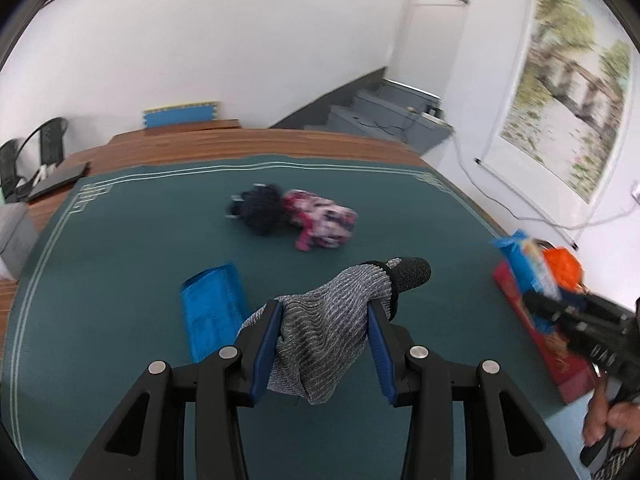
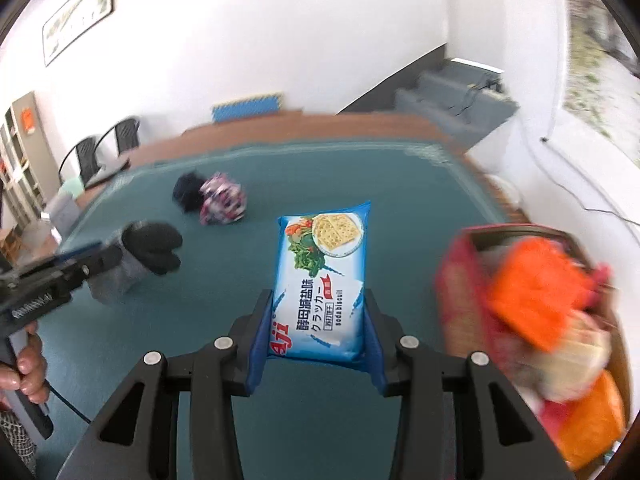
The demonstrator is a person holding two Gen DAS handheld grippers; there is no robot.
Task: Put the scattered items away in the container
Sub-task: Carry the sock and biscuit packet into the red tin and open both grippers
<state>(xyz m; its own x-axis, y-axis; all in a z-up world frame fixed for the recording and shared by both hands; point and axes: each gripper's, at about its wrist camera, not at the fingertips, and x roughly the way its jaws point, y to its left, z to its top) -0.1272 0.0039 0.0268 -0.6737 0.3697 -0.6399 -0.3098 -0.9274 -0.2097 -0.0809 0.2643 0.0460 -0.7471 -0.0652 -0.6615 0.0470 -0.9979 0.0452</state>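
My left gripper [image 1: 325,312] is shut on a grey knit glove with a black fingertip [image 1: 332,320], held above the green table mat. The glove and left gripper show in the right wrist view [image 2: 136,256] at the left. My right gripper [image 2: 318,304] is shut on a blue soda biscuit packet [image 2: 324,280], held above the mat. The red container [image 2: 472,308] at the right holds orange and pale packets. In the left wrist view the container [image 1: 560,368] lies right, with the right gripper [image 1: 548,300] and the biscuit packet [image 1: 524,260] over it.
A dark and pink floral bundle of cloth [image 1: 296,216] lies mid-mat, also in the right wrist view [image 2: 216,200]. A blue packet [image 1: 212,312] lies on the mat near the left gripper. Wooden table edge [image 1: 260,140], chairs and stairs lie behind.
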